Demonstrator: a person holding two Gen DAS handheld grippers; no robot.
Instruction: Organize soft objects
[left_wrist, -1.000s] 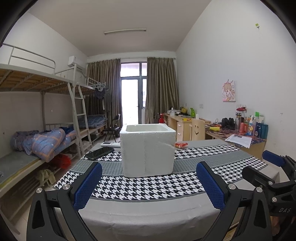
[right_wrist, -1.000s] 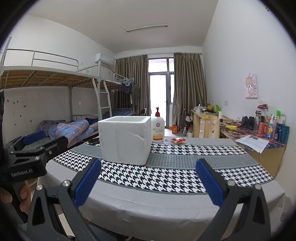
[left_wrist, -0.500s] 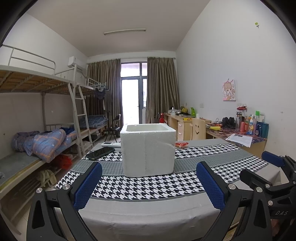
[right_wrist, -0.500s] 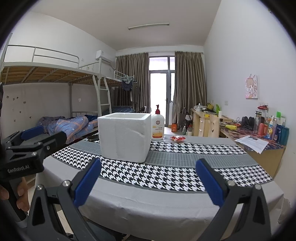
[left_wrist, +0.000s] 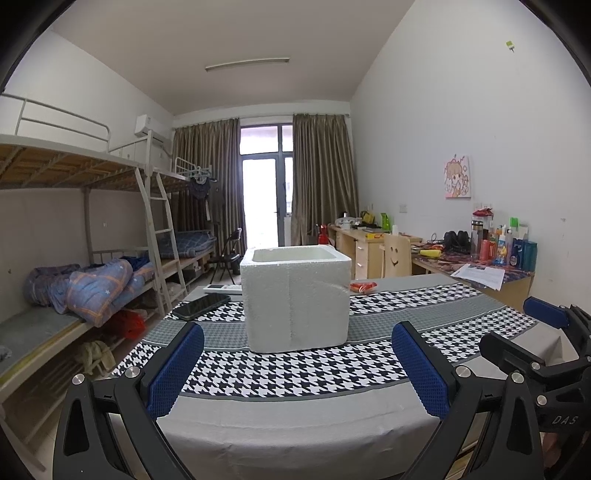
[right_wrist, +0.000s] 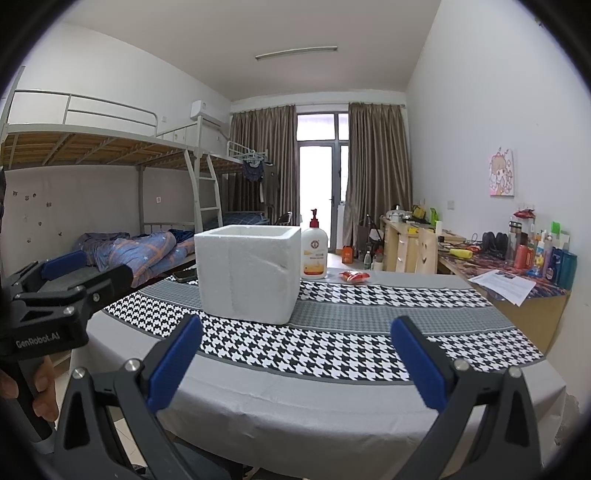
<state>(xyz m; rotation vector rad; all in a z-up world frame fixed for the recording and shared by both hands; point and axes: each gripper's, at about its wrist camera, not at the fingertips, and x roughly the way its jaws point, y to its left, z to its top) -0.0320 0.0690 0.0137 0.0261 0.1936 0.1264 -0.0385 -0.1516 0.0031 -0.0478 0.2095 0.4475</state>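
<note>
One foam box (left_wrist: 295, 301) at 12 o'clock on table (left_wrist: 280, 424), upright, open top. One phone (left_wrist: 201, 306) at 10 o'clock, one red packet (left_wrist: 363, 286) at 1 o'clock, one pump bottle (right_wrist: 314, 251) behind box. Two grippers: left gripper (left_wrist: 295, 373) and right gripper (right_wrist: 295, 360), both spread wide, holding nothing. Barely shifted since earlier frames. Houndstooth cloth; dorm room, bunk beds at 9 o'clock, desks at 3 o'clock.

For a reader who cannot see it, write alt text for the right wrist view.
A white foam box stands on a houndstooth-clothed table, a pump bottle right behind it. The open right hand-held gripper frames the near edge, holding nothing; the left hand-held gripper shows at far left.
</note>
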